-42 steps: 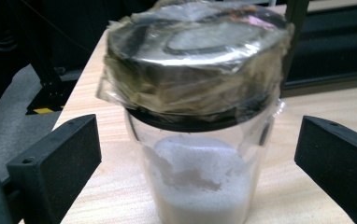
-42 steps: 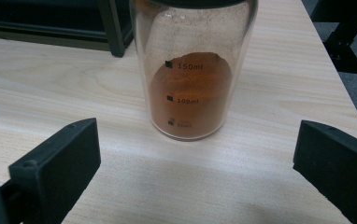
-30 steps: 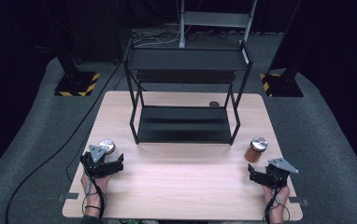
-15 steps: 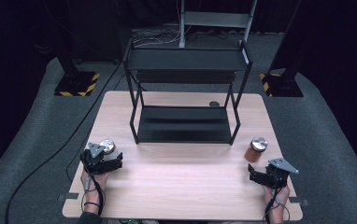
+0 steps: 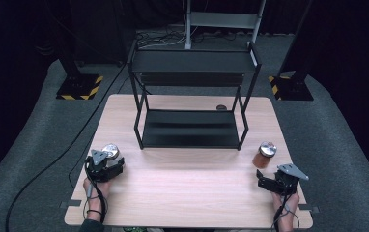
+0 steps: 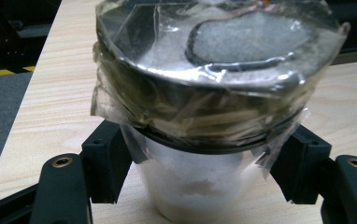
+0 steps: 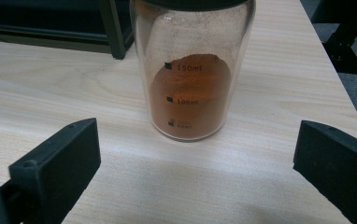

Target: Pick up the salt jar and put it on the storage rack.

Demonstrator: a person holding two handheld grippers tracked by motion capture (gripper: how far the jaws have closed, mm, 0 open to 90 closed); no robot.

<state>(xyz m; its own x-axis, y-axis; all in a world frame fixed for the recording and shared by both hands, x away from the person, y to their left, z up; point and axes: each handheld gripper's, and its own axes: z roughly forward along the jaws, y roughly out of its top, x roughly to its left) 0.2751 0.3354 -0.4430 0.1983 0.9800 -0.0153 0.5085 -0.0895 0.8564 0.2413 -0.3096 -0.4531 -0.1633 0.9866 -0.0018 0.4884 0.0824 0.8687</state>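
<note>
Counting: two jars [image 5: 111, 152] [image 5: 264, 154] | one rack [image 5: 191, 96] | two grippers [image 5: 106, 166] [image 5: 272, 182]

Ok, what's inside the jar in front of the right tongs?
The jar holds reddish-brown powder, heaped near its 150 ml mark, with dust clinging to the glass above. Its lid is cropped out of the right gripper view.

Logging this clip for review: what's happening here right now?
A person works two handheld grippers at a wooden table. The left gripper has its jaws around a jar of white powder. The right gripper is open, just short of a jar of brown powder. A black shelf rack stands behind.
</note>
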